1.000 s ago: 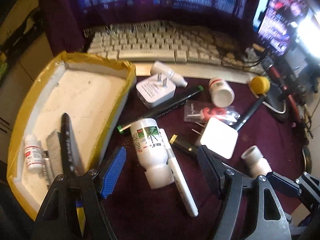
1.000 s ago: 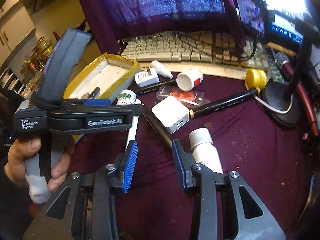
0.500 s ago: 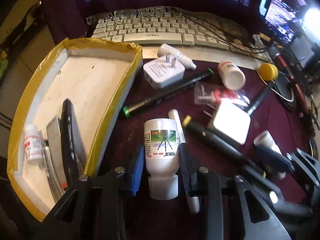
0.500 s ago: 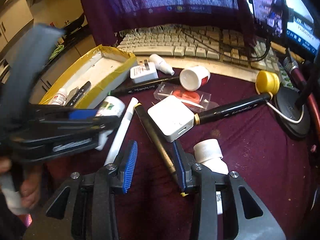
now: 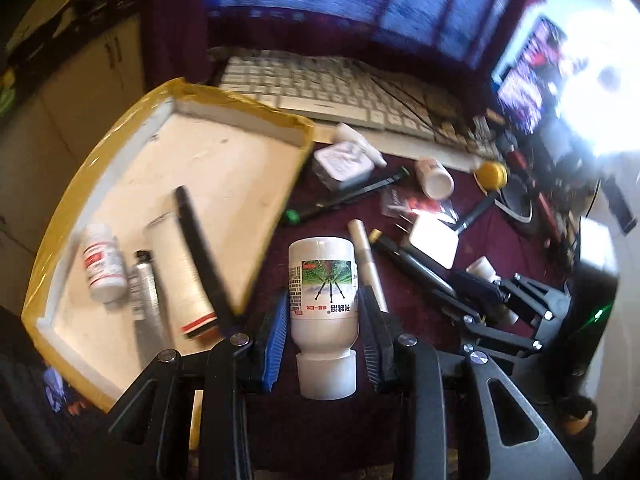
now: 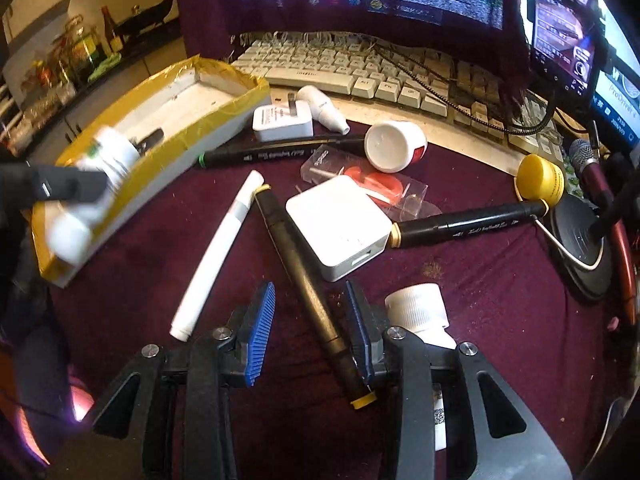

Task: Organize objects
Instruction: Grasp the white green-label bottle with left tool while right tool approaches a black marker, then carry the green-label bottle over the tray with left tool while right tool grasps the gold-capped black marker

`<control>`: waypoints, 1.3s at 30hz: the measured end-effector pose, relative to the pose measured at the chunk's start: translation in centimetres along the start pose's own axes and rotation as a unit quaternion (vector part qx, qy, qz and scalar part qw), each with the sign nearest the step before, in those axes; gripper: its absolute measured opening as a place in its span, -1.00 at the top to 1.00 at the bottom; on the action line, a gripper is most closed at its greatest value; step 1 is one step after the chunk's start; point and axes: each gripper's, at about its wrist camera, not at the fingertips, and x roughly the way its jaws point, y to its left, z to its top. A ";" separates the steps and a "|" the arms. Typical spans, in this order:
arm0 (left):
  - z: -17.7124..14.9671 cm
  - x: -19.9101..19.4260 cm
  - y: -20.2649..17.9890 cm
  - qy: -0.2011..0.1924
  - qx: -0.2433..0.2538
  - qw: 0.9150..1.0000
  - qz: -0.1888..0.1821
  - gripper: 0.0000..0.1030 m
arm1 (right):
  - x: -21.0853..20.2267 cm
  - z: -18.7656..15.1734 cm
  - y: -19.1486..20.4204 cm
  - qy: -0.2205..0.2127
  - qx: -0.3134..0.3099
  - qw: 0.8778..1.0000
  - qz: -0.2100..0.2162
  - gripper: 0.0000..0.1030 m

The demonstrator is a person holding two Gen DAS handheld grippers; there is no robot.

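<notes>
Partway: foam tray (image 5: 224, 168) holds about 4 items, roughly 10 are loose on the maroon cloth (image 6: 480, 280). My left tongs (image 5: 324, 320) grip the white bottle (image 5: 322, 280), lifted beside the tray edge. My right tongs (image 6: 310, 328) are open, straddling the black marker (image 6: 304, 276) lying on the cloth.

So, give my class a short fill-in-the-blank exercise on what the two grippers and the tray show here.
1. The left gripper is shut on a white ____.
2. The tray has a rim taped in ____.
3. The black marker between the right gripper fingers lies on a ____ cloth.
4. The right gripper's jaws are ____.

Missing words: bottle; yellow; maroon; open
</notes>
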 end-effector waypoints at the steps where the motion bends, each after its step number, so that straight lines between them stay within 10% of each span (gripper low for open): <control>1: 0.0 -0.4 0.8 -0.005 -0.007 1.000 0.000 0.43 | -0.1 -0.1 0.0 -0.004 0.000 1.000 0.000 0.36; 16: 0.0 -1.1 12.5 -0.047 -0.128 0.989 0.061 0.42 | 0.1 -0.2 0.8 -0.021 0.015 1.000 -0.004 0.63; 39: 0.8 1.0 11.2 -0.024 -0.089 0.990 0.108 0.42 | -2.2 0.1 1.5 -0.048 0.050 0.997 0.036 0.75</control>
